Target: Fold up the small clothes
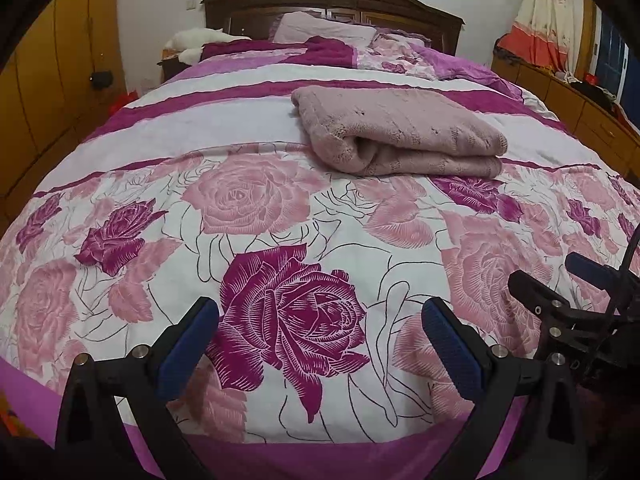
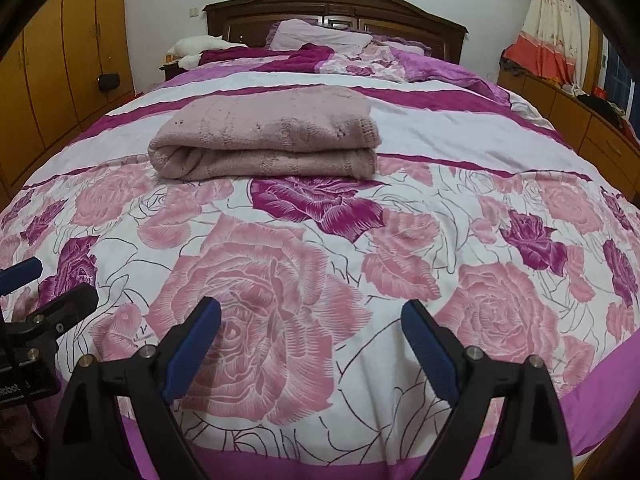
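Pink knitted garment (image 1: pixel 396 132), folded, lies mid-bed on the rose-printed purple-and-white quilt (image 1: pixel 256 240); dark wooden headboard (image 1: pixel 332 4), orange wardrobes (image 1: pixel 52 64) beyond. Left gripper (image 1: pixel 320 316) and right gripper (image 2: pixel 312 320) hover near the foot edge, jaws wide apart, holding nothing.

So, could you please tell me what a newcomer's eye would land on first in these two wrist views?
First, the big white bedspread printed with pink and magenta roses, filling both views. Next, the dusty-pink knitted garment folded into a thick rectangle, lying mid-bed beyond the roses, before the pillows. Then the black, blue-padded left gripper and right gripper, both open, empty, near the bed's foot.
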A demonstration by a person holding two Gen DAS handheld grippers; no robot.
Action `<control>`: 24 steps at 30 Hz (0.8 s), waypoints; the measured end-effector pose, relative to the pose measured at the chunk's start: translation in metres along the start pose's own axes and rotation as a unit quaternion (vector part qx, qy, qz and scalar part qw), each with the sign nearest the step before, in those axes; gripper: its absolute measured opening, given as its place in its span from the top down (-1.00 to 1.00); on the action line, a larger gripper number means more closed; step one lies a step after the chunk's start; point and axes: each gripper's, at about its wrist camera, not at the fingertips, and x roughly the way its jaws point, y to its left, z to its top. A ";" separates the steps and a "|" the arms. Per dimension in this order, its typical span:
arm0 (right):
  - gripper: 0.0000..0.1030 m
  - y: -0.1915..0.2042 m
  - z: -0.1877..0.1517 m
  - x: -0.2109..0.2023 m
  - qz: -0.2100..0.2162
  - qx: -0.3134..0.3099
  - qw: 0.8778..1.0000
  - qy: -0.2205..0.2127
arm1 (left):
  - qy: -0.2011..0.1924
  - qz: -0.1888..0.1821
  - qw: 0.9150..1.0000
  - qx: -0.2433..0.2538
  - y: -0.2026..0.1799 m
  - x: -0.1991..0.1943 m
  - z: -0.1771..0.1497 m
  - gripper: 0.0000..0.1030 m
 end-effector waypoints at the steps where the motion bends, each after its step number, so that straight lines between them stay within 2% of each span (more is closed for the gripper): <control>1: -0.82 0.000 0.000 -0.001 0.001 0.001 1.000 -0.001 | 0.000 -0.002 1.000 -0.001 0.000 0.000 0.000 -0.65; 5: -0.82 -0.002 0.001 -0.004 0.013 0.007 1.000 -0.009 | -0.004 -0.008 1.000 -0.002 0.000 -0.002 0.001 -0.64; 24: -0.82 -0.003 0.002 -0.007 0.019 0.013 1.000 -0.015 | 0.007 -0.009 1.000 0.006 -0.004 0.001 -0.002 -0.64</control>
